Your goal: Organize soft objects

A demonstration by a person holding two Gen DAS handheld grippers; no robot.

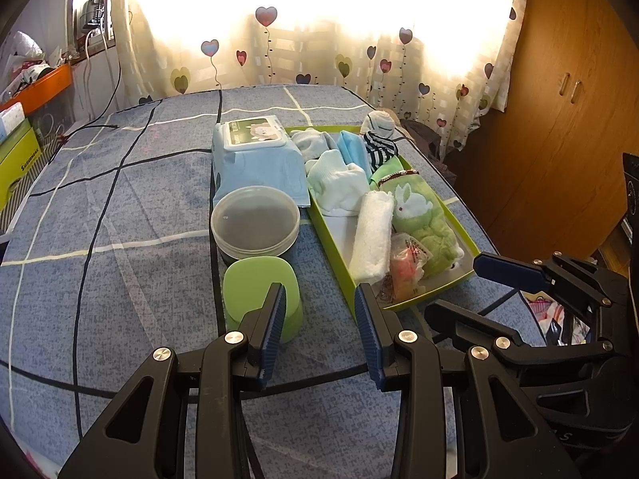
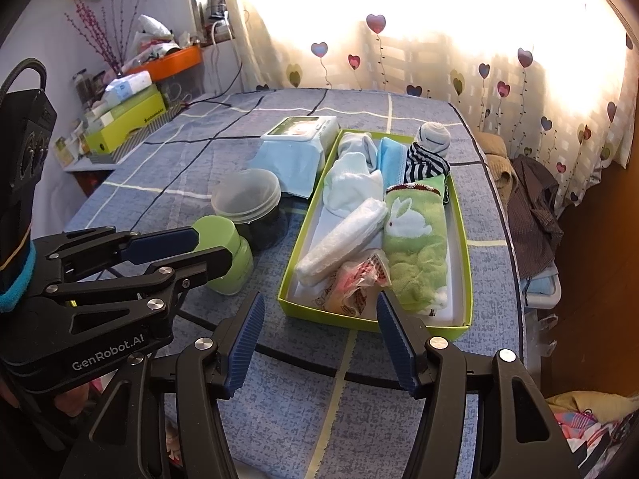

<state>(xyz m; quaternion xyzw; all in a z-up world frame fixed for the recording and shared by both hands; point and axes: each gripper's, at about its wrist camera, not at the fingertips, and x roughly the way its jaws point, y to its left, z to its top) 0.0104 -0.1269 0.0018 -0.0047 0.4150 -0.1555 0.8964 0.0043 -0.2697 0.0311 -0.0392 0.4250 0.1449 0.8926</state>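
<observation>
1. Closest to me are my own fingers. My left gripper [image 1: 319, 329] has its blue ribbed pads set partway apart with nothing between them, hovering over the blue plaid bedsheet [image 1: 120, 207]. My right gripper [image 2: 319, 339] is spread wide, also empty, just short of the near end of the box.

2. Going left to right on the bed: a small lime-green plastic jar with a rounded lid [image 1: 261, 299] sits right past my left fingertip. Behind it there's a dark jar with a clear round lid [image 1: 255, 225], then a pale blue pack of wet wipes with a white flip top [image 1: 257, 159]. None of those are soft stuff, so I'm guessing they stay put.

3. Then the shallow lime-green cardboard box [image 2: 465, 239], which is where the soft things live. Inside, from its left: white and pale blue baby socks [image 2: 351, 187], a rolled white washcloth [image 2: 343, 239], a crinkly clear packet with pink inside [image 2: 359, 279], a folded light blue cloth [image 2: 389, 159], and a green towel with a white rabbit on it [image 2: 415, 247].

4. A navy-striped sock bundle [image 2: 429, 147] sits at the far right corner, poking above the rim.

5. So I'd say we're mostly done. Everything soft looks boxed already. What's left, maybe: tucking that striped bundle down and tidying the rows.
</observation>
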